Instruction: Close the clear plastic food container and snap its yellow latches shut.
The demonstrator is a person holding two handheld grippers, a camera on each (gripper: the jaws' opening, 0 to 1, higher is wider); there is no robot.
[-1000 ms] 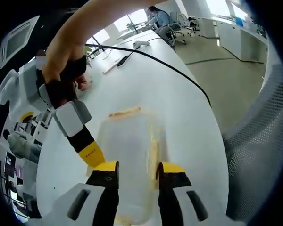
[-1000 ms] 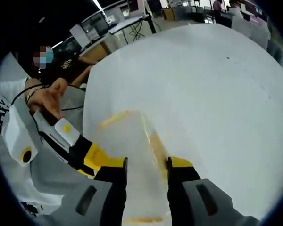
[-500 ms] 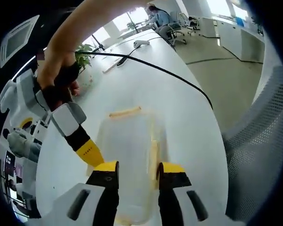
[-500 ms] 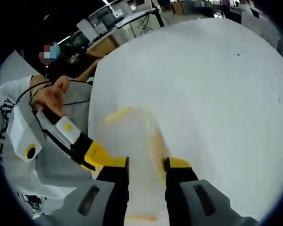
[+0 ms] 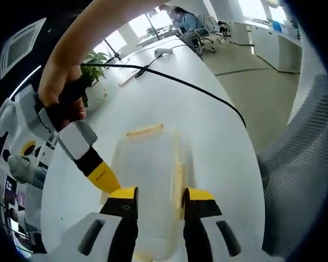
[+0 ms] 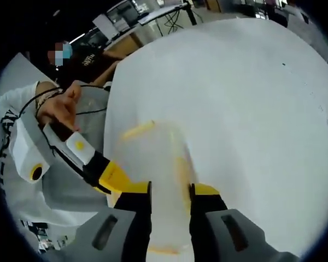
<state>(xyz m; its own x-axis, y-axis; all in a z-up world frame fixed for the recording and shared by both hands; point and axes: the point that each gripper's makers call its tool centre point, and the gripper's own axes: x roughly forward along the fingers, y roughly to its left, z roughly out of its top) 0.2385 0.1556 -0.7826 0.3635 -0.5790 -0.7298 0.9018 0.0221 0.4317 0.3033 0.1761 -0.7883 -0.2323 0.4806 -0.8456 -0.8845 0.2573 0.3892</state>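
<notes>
1. Left gripper view: the left gripper (image 5: 157, 201) has its jaws a little apart over the clear container (image 5: 147, 180), which lies flat on the white table (image 5: 218, 136). Whether the jaws touch the lid is hard to tell. The right gripper (image 5: 101, 176) reaches in at the container's side.
2. Same view: yellow latches show at the far end (image 5: 145, 130) and along one side (image 5: 178, 180). The table edge and a black cable (image 5: 208, 87) lie well apart.
3. Right gripper view: the right gripper (image 6: 170, 191) is likewise slightly parted above the container (image 6: 156, 180); the left gripper (image 6: 106, 174) sits beside it.
4. Risk, as I judge it: uneven pressing could slide the light container or leave a latch half-caught. Open tabletop gives ample room.
</notes>
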